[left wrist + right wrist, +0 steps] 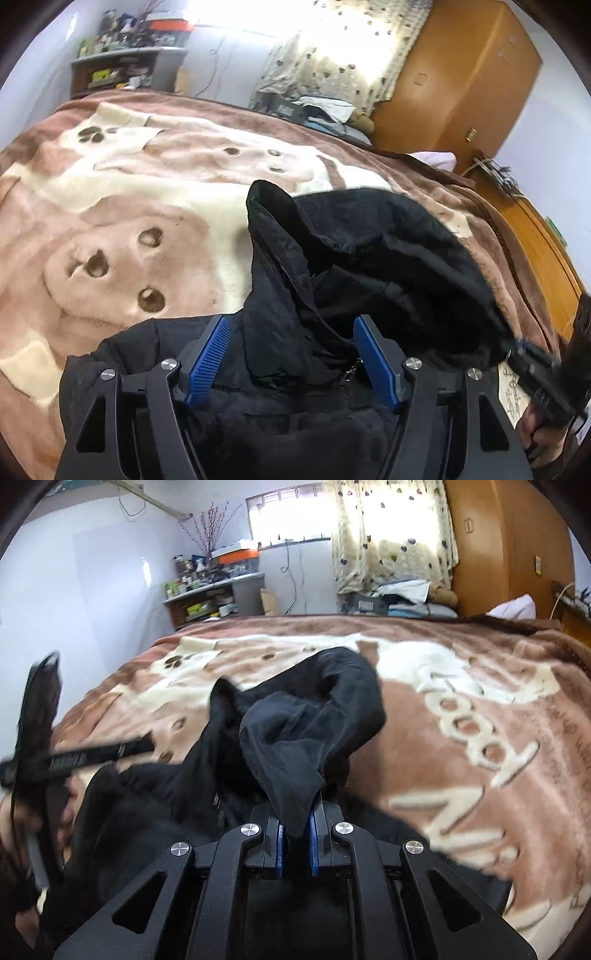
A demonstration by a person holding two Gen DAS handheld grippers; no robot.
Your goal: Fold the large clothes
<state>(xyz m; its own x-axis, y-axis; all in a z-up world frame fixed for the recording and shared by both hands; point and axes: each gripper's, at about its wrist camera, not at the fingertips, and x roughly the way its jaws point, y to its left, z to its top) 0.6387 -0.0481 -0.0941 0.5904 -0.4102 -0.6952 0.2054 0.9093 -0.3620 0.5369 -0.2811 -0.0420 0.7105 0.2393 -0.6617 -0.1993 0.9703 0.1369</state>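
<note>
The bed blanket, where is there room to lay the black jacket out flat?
The blanket is bare on the side left of the black jacket, across the bear faces, and beyond it toward the far edge. In the right wrist view, the lettered stretch right of the jacket is bare too. The near edge is crowded: bunched jacket and both grippers.

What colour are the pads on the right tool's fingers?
Blue pads, clamping the black garment; clearest in the right wrist view.

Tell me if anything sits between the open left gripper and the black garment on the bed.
Nothing visible does. The left gripper is open with the black garment bunched directly between and below its fingers. The right gripper is shut on a fold of it, over the brown blanket.
</note>
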